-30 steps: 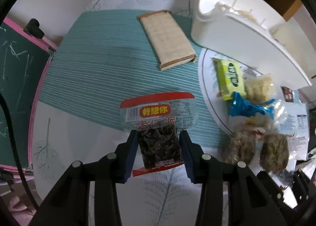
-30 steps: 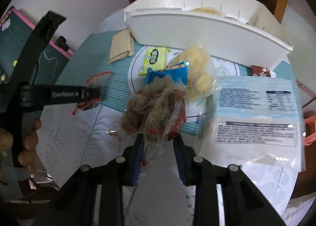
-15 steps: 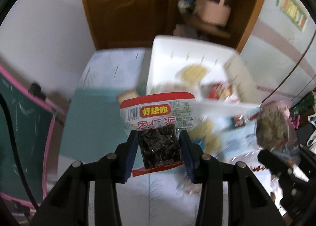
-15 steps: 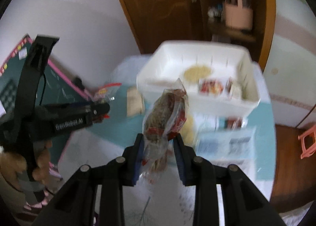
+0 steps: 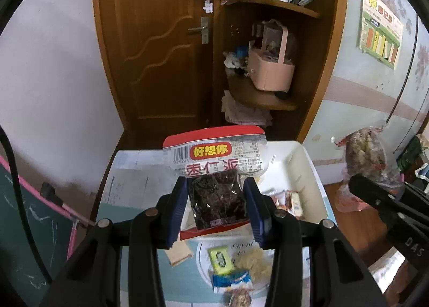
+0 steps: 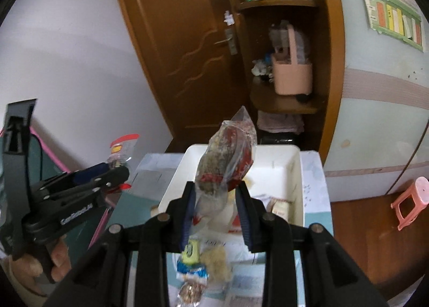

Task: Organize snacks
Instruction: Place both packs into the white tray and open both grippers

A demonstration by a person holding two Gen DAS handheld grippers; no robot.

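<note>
A: Which step is this?

B: The carry. The left gripper (image 5: 216, 206) has its jaws clamped on the red-edged date packet (image 5: 216, 173), and the right gripper (image 6: 216, 211) has its jaws clamped on a clear bag of brown snack pieces (image 6: 226, 165). Both packs hang in the air above the white bin (image 5: 311, 170), which sits toward the far edge of the tabletop (image 5: 128, 215).

A: What does the next move call for?

B: I judge each pack has to come down over the bin's open top, then the jaws part to drop it beside the packets already inside. The bags are limp, so they should be low before release, or one may catch on the rim.

A: And compared with a second ago?

B: Then both packs lay on the tabletop near the plate (image 5: 203, 261), already gripped. Now they are lifted well clear, and the remaining snacks stay on the plate at the near edge.
</note>
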